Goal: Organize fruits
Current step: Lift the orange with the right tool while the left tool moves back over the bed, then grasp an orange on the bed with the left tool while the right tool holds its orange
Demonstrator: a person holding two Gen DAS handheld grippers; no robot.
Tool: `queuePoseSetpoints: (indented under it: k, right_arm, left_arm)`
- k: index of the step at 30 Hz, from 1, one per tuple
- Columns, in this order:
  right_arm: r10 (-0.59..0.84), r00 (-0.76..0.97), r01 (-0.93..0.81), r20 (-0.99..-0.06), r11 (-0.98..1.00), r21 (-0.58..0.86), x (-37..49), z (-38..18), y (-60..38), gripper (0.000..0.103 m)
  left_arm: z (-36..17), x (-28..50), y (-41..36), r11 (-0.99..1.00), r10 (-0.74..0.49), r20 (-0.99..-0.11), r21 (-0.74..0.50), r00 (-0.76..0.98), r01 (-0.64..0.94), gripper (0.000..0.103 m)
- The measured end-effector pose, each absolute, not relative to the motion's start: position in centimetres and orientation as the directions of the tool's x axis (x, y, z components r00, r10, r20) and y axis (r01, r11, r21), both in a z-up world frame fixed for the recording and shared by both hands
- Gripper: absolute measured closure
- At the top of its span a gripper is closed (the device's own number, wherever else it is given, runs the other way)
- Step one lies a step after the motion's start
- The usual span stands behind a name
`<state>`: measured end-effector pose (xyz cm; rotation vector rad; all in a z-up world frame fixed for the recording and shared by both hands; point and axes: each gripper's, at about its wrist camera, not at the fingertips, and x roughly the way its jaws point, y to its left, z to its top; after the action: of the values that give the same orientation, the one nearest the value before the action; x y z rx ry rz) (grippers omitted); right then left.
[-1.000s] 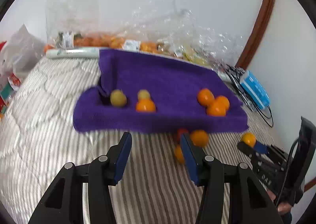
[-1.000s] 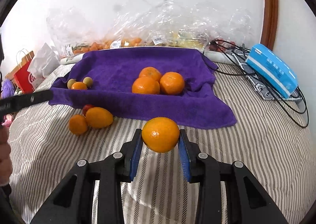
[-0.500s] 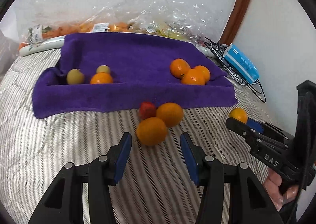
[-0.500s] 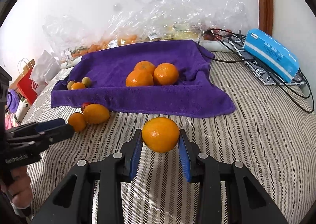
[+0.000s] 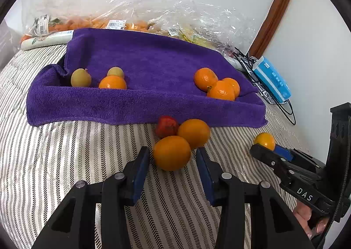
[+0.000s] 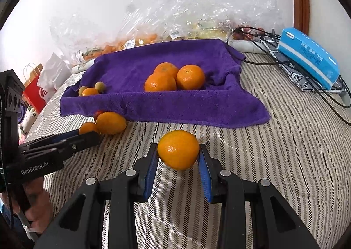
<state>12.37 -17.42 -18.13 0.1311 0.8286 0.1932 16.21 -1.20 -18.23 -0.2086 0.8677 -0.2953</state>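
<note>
A purple towel (image 5: pixel 144 62) lies on the striped bedcover, also in the right wrist view (image 6: pixel 175 104). On it sit three mandarins (image 5: pixel 216 85) at the right, and two small green fruits (image 5: pixel 80 77) with a small orange (image 5: pixel 112 82) at the left. In front of the towel lie a red fruit (image 5: pixel 166 126) and two oranges. My left gripper (image 5: pixel 172 162) is open, its fingers either side of the nearer orange (image 5: pixel 171 152). My right gripper (image 6: pixel 178 156) is shut on a mandarin (image 6: pixel 178 149), held just above the bedcover.
Clear plastic bags of fruit (image 5: pixel 136 14) line the wall behind the towel. A blue tissue pack (image 6: pixel 307 55) and black cables (image 6: pixel 324 93) lie at the right. A red paper bag (image 6: pixel 33 91) stands at the left edge of the bed.
My left gripper has swung right and moved forward until its open fingers flank the nearer orange. My right gripper keeps hold of the mandarin and has drawn back a little from the towel.
</note>
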Motion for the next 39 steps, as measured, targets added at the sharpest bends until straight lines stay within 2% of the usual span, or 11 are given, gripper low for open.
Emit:
queuePoseSetpoints:
  k: [10, 14, 23, 27, 30, 34, 39]
  right_arm:
    - [0.219, 0.651, -0.118, -0.727, 0.975, 0.188, 12.6, -18.3, -17.4, 0.067]
    - [0.222, 0.649, -0.116, -0.727, 0.974, 0.193, 12.7, -18.3, -17.5, 0.067]
    - [0.224, 0.651, -0.111, -0.725, 0.973, 0.201, 12.7, -18.3, -17.7, 0.067]
    - [0.223, 0.659, -0.112, -0.718, 0.973, 0.2, 12.6, -18.2, -17.7, 0.067]
    - [0.211, 0.666, -0.105, -0.716, 0.976, 0.19, 12.4, -18.1, -17.7, 0.067]
    - [0.2, 0.67, -0.106, -0.714, 0.979, 0.175, 12.3, -17.9, -17.5, 0.067]
    - [0.206, 0.672, -0.112, -0.711, 0.978, 0.178, 12.1, -17.9, -17.5, 0.067]
  left_arm:
    - [-18.2, 16.5, -1.8, 0.952, -0.302, -0.734, -0.258, 0.609, 0.161, 0.063]
    - [-18.3, 16.5, -1.2, 0.948, -0.312, -0.729, -0.283, 0.61, 0.146, 0.067]
    - [-17.8, 15.5, -0.9, 0.933, -0.351, -0.7, -0.318, 0.622, 0.169, 0.068]
    - [-17.1, 14.6, -0.5, 0.922, -0.374, -0.662, -0.339, 0.649, 0.186, 0.078]
    - [-16.9, 14.5, -0.5, 0.927, -0.364, -0.66, -0.325, 0.657, 0.188, 0.078]
    - [-17.0, 14.6, -0.6, 0.928, -0.363, -0.665, -0.321, 0.652, 0.189, 0.077]
    - [-17.5, 15.1, -1.0, 0.93, -0.36, -0.689, -0.315, 0.629, 0.188, 0.064]
